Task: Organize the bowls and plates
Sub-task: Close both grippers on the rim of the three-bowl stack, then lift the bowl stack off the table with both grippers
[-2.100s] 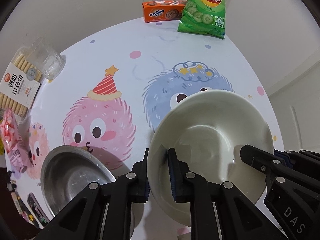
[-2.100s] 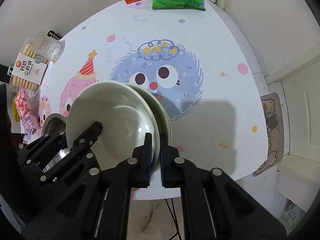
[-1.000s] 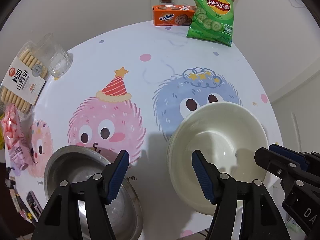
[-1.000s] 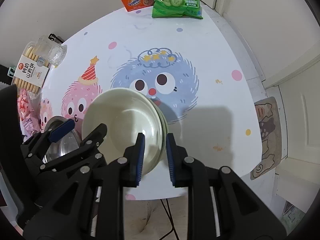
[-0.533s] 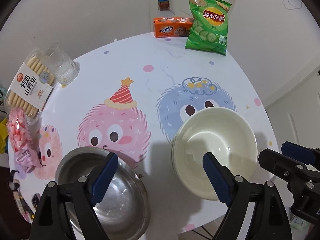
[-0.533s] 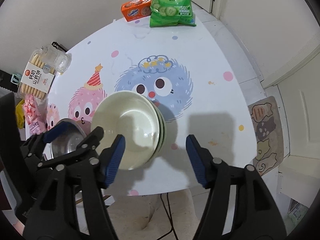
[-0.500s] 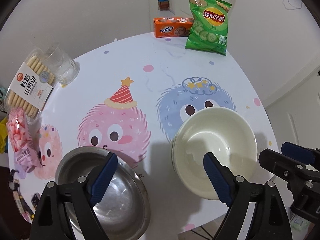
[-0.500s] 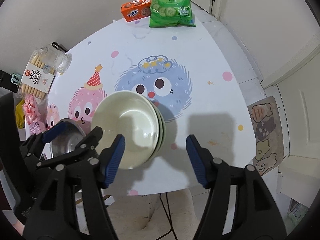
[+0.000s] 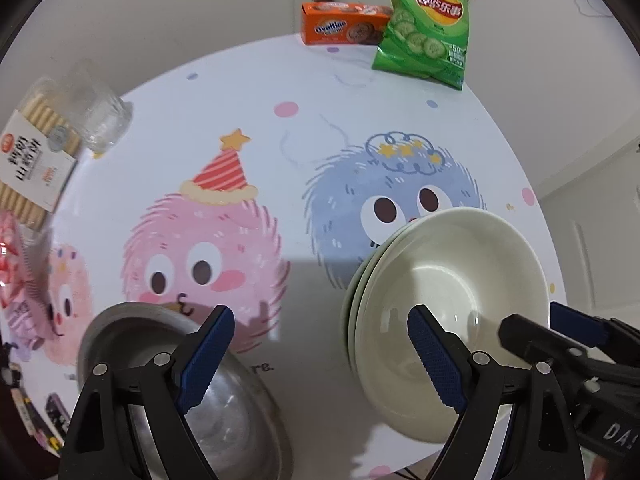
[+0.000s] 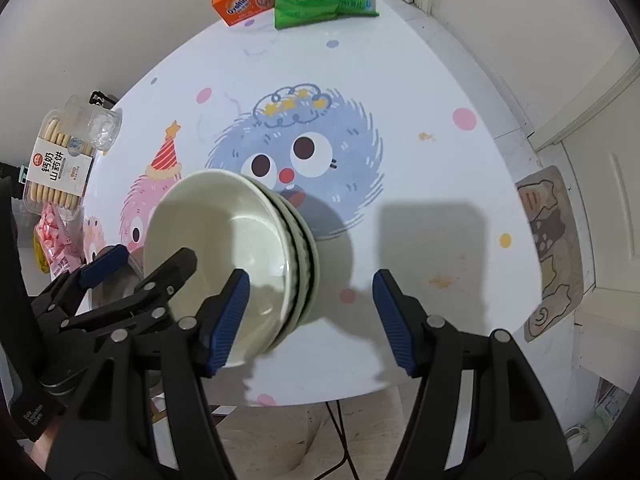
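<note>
With both the left gripper (image 9: 316, 354) and right gripper (image 10: 310, 320) spread wide and empty above the stacked cream bowls (image 9: 448, 320), next approach the steel bowl (image 9: 180, 400) left of that stack squarely.

Glossy cream ceramic bowls (image 9: 448, 280) sit stacked on a smooth, printed worktop (image 9: 304, 128). A dull brushed metal bowl (image 9: 224, 412) lies near. Crinkly shiny chip bag (image 9: 428, 28), cardboard box (image 9: 344, 28), clear glass (image 9: 100, 116).

A round cartoon-printed table (image 10: 420, 184) is set against a plain white wall (image 9: 180, 12), with what may be a patterned mat (image 10: 554, 248) beside it.
</note>
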A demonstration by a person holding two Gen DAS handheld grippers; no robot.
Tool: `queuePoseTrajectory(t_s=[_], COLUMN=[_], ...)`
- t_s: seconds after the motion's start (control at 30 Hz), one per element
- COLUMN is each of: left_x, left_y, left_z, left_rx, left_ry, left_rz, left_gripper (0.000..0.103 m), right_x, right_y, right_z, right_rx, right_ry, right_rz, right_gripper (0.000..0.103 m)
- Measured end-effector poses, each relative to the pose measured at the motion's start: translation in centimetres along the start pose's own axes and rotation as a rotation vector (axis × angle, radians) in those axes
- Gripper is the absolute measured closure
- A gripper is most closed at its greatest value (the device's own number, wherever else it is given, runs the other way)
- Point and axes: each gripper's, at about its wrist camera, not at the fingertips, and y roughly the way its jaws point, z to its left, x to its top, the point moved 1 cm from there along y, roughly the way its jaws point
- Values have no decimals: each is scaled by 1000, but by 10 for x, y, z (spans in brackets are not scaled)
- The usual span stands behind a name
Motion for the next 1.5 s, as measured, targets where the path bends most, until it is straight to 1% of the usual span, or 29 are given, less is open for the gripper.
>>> queuePoseTrajectory(t_s=[0.13,0.27,0.57,0.63,0.7,0.77,0.87,0.93,1.0,1.07,1.17,1.37,1.5], left_x=[0,-1,1,2,3,3,4,5,6,6,6,5,4], left_y=[12,21,27,27,27,25,24,24,25,24,23,23,23], left_z=[4,4,5,5,6,6,4,4,4,3,-1,8,11], left_rx=[-22,-21,-31,-25,-36,-56,-68,-78,-100,-114,-115,-171,-182], left_ry=[-28,-23,-18,-15,-13,-7,-3,-5,-12,-7,7,-15,-13], left_rz=[29,44,33,20,9,-1,-3,1,6,6,6,38,46], left_gripper=[13,13,13,13,17,27,33,36,42,50,52,52,51], right_x=[1,4,4,4,3,3,3,2,2,3,3,3,3], right_y=[10,21,30,31,33,35,38,38,38,38,38,36,36], right_z=[0,-6,-11,-10,-11,-11,-12,-9,-7,-4,-3,-8,-10], right_rx=[-6,10,40,38,41,57,74,80,91,104,105,106,109], right_ry=[0,28,59,60,57,61,59,44,41,36,40,54,68], right_rz=[14,36,60,59,55,53,61,56,57,56,55,55,58], right_gripper=[38,38,38,38,40,42,49,52,60,66,66,68,67])
